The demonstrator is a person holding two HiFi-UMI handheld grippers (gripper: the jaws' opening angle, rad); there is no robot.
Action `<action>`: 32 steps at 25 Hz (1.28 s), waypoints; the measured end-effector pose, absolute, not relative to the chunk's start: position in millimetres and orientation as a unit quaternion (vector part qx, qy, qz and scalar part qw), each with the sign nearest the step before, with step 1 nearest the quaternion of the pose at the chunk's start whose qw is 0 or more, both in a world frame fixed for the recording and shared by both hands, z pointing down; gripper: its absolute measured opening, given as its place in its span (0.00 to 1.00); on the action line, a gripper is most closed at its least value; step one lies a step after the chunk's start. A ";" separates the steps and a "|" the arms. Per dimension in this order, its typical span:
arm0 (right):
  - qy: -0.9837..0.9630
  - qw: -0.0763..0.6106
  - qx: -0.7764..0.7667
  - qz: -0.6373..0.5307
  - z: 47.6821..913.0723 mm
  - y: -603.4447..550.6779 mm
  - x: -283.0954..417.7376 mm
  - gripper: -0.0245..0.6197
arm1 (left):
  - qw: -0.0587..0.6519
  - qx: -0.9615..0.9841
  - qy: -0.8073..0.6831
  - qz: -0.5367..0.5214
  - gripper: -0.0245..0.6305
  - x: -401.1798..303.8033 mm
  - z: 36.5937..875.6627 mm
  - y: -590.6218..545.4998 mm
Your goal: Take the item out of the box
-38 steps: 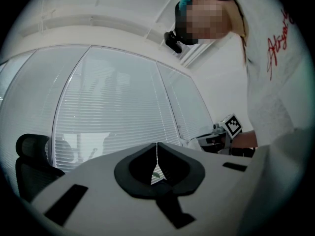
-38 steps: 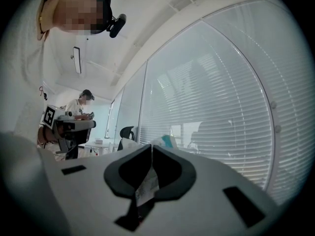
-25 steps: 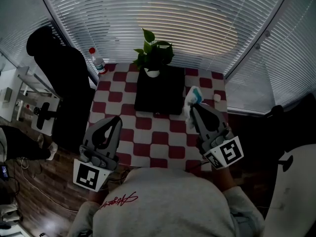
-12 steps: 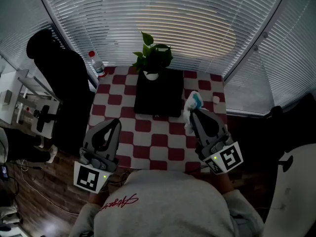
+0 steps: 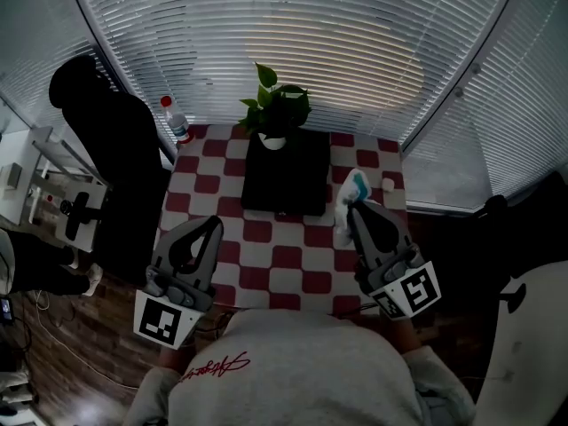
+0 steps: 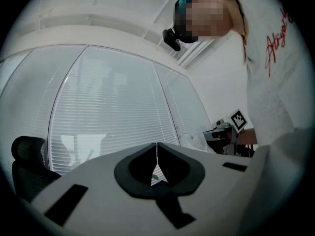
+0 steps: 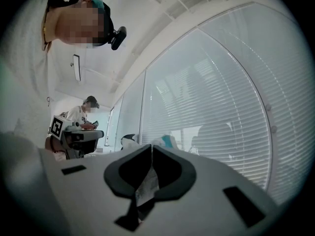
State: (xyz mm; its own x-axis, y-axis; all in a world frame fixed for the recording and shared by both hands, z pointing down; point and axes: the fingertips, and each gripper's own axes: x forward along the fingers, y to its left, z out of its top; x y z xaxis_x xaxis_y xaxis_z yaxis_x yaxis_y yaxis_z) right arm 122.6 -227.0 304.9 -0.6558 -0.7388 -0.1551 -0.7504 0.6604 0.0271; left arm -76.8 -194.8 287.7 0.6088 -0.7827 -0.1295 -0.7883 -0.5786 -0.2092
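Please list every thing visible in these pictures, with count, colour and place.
table: one, red-and-white checks, centre of head view
box: one, black, table's far middle
plant: one, green, potted, at box's far edge
bottle: one, pale, red-capped, by table's far left corner
small object: one, white, table's right edge
chair: one, black, left of table
blinds: several, white, beyond table
packet: one, white and teal, in right gripper
left gripper: one, grey, shut and empty, near left
right gripper: one, grey, shut on packet, near right
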 end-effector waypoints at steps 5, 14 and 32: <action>0.907 0.069 -0.413 0.046 301.8 -226.3 123.2 0.07 | 0.121 -0.889 0.441 0.015 0.07 -75.4 288.9 -194.4; 0.905 0.070 -0.417 0.049 302.6 -224.6 122.8 0.07 | 0.118 -0.889 0.443 0.013 0.07 -79.0 291.2 -194.2; 0.903 0.077 -0.418 0.058 299.8 -219.6 125.8 0.07 | 0.123 -0.888 0.443 0.013 0.07 -78.9 292.1 -196.7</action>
